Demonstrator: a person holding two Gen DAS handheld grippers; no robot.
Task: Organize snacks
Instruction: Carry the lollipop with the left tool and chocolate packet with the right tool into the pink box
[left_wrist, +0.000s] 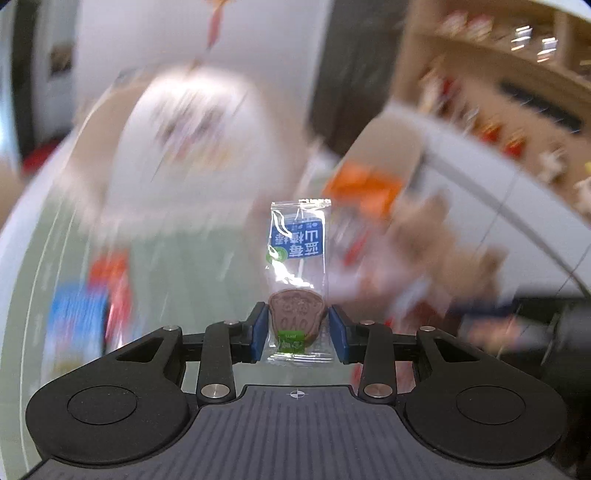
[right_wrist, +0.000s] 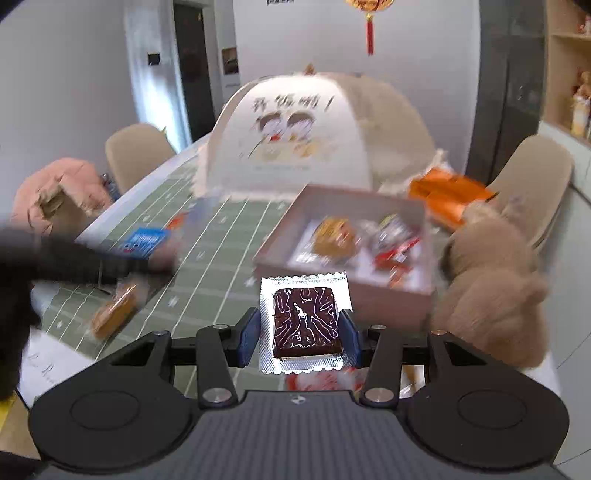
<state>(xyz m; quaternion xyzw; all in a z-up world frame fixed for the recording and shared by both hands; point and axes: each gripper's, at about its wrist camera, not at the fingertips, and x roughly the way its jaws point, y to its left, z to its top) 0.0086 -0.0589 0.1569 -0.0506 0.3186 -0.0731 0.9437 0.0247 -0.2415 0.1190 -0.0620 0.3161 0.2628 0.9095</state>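
Green lined bench (right_wrist: 221, 236), far end hidden behind a big white domed mesh food cover (right_wrist: 295, 129); its print is smeared. Just this side of the cover, an open pale cardboard box (right_wrist: 280, 236) of wrapped snacks, contents too blurred to name. Right of the box a tan plush bear (right_wrist: 491, 280), partly cut off by the right tongs' frame. Behind the box an orange packet (right_wrist: 450, 199), blurred. Left of the box, blue packet (right_wrist: 146, 242), half hidden by a dark sleeve (right_wrist: 55, 258). Right tongs (right_wrist: 300, 332) clamp a clear-wrapped dark brown chocolate cake square (right_wrist: 306, 325), held up in front of the box. Left tongs (left_wrist: 297, 330) pinch a clear-wrapped brown lollipop with blue label (left_wrist: 297, 317); surroundings there are motion-smeared.
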